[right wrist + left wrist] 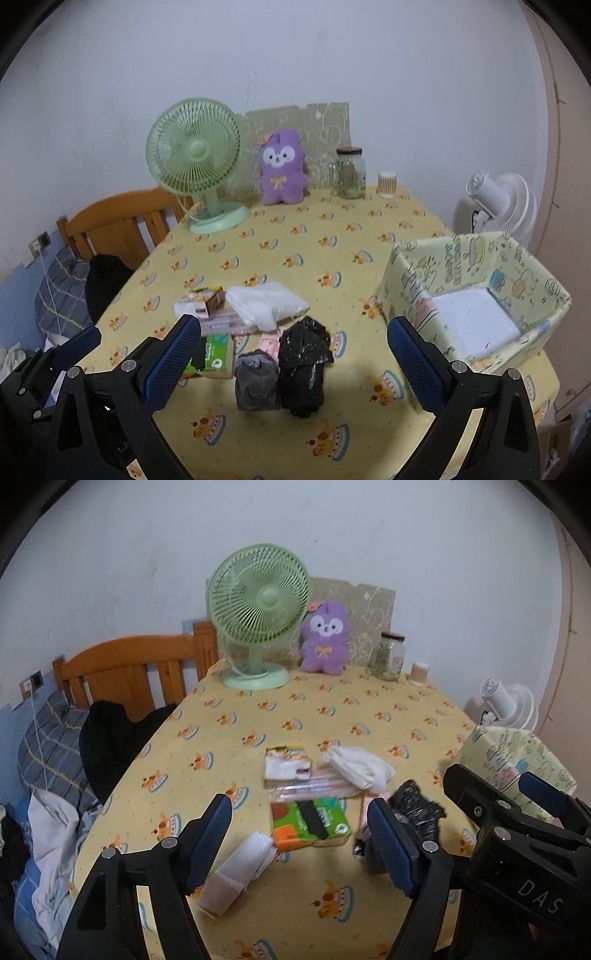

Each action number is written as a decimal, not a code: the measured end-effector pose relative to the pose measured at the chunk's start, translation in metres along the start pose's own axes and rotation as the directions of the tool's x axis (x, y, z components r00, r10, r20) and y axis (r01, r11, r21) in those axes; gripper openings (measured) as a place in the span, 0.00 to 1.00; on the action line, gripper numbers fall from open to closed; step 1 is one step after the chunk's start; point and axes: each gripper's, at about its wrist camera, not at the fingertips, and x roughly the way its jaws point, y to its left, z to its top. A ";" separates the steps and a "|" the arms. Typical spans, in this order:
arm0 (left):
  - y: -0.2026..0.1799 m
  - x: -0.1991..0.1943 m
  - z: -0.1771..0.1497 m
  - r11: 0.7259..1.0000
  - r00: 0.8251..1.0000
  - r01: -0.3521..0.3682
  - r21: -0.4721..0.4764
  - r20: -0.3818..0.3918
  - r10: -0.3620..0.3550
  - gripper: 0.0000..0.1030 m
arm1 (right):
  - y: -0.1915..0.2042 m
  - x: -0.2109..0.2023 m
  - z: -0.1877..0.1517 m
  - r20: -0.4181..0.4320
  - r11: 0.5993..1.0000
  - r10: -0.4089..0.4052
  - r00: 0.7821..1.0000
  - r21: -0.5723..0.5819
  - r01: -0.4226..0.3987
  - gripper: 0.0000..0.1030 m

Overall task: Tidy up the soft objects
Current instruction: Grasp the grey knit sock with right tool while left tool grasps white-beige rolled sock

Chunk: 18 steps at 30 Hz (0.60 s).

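Observation:
A pile of soft things lies mid-table: a white folded cloth [266,305] [360,767], a black crumpled bag [303,363] [416,806], a grey rolled sock [255,380], a green tissue pack [309,819] [216,356], a white and pink rolled cloth [236,873] and small packets [287,763]. A patterned fabric box [532,266] at the right holds a white folded pad [476,321]. My left gripper [301,845] is open and empty above the tissue pack. My right gripper [293,363] is open and empty above the sock and bag.
At the table's back stand a green fan [258,616], a purple plush toy [325,638], a glass jar [389,657] and a small cup [419,674]. A bed with a wooden headboard [125,672] lies left. A white fan [498,206] stands right.

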 end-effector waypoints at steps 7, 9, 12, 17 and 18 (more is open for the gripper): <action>0.013 0.015 -0.015 1.000 0.999 -0.010 -0.009 -0.053 0.009 0.69 | 0.012 0.019 -0.016 -0.041 1.000 -0.017 0.999 -0.024 0.016 0.95; 0.017 0.020 -0.019 1.000 0.998 -0.016 -0.013 -0.068 0.015 0.68 | 0.017 0.026 -0.021 -0.064 0.999 -0.016 0.998 -0.034 0.014 0.94; 0.023 0.024 -0.025 0.999 0.995 -0.046 -0.015 -0.087 0.045 0.67 | 0.023 0.033 -0.026 -0.083 0.999 -0.017 0.996 -0.045 0.013 0.92; 0.031 0.036 -0.035 0.998 0.990 -0.066 -0.021 -0.128 0.063 0.63 | 0.033 0.047 -0.038 -0.121 0.998 -0.011 0.993 -0.064 0.004 0.89; 0.032 0.040 -0.038 0.997 0.988 -0.067 -0.023 -0.139 0.064 0.61 | 0.034 0.050 -0.040 -0.133 0.998 -0.009 0.991 -0.068 0.000 0.86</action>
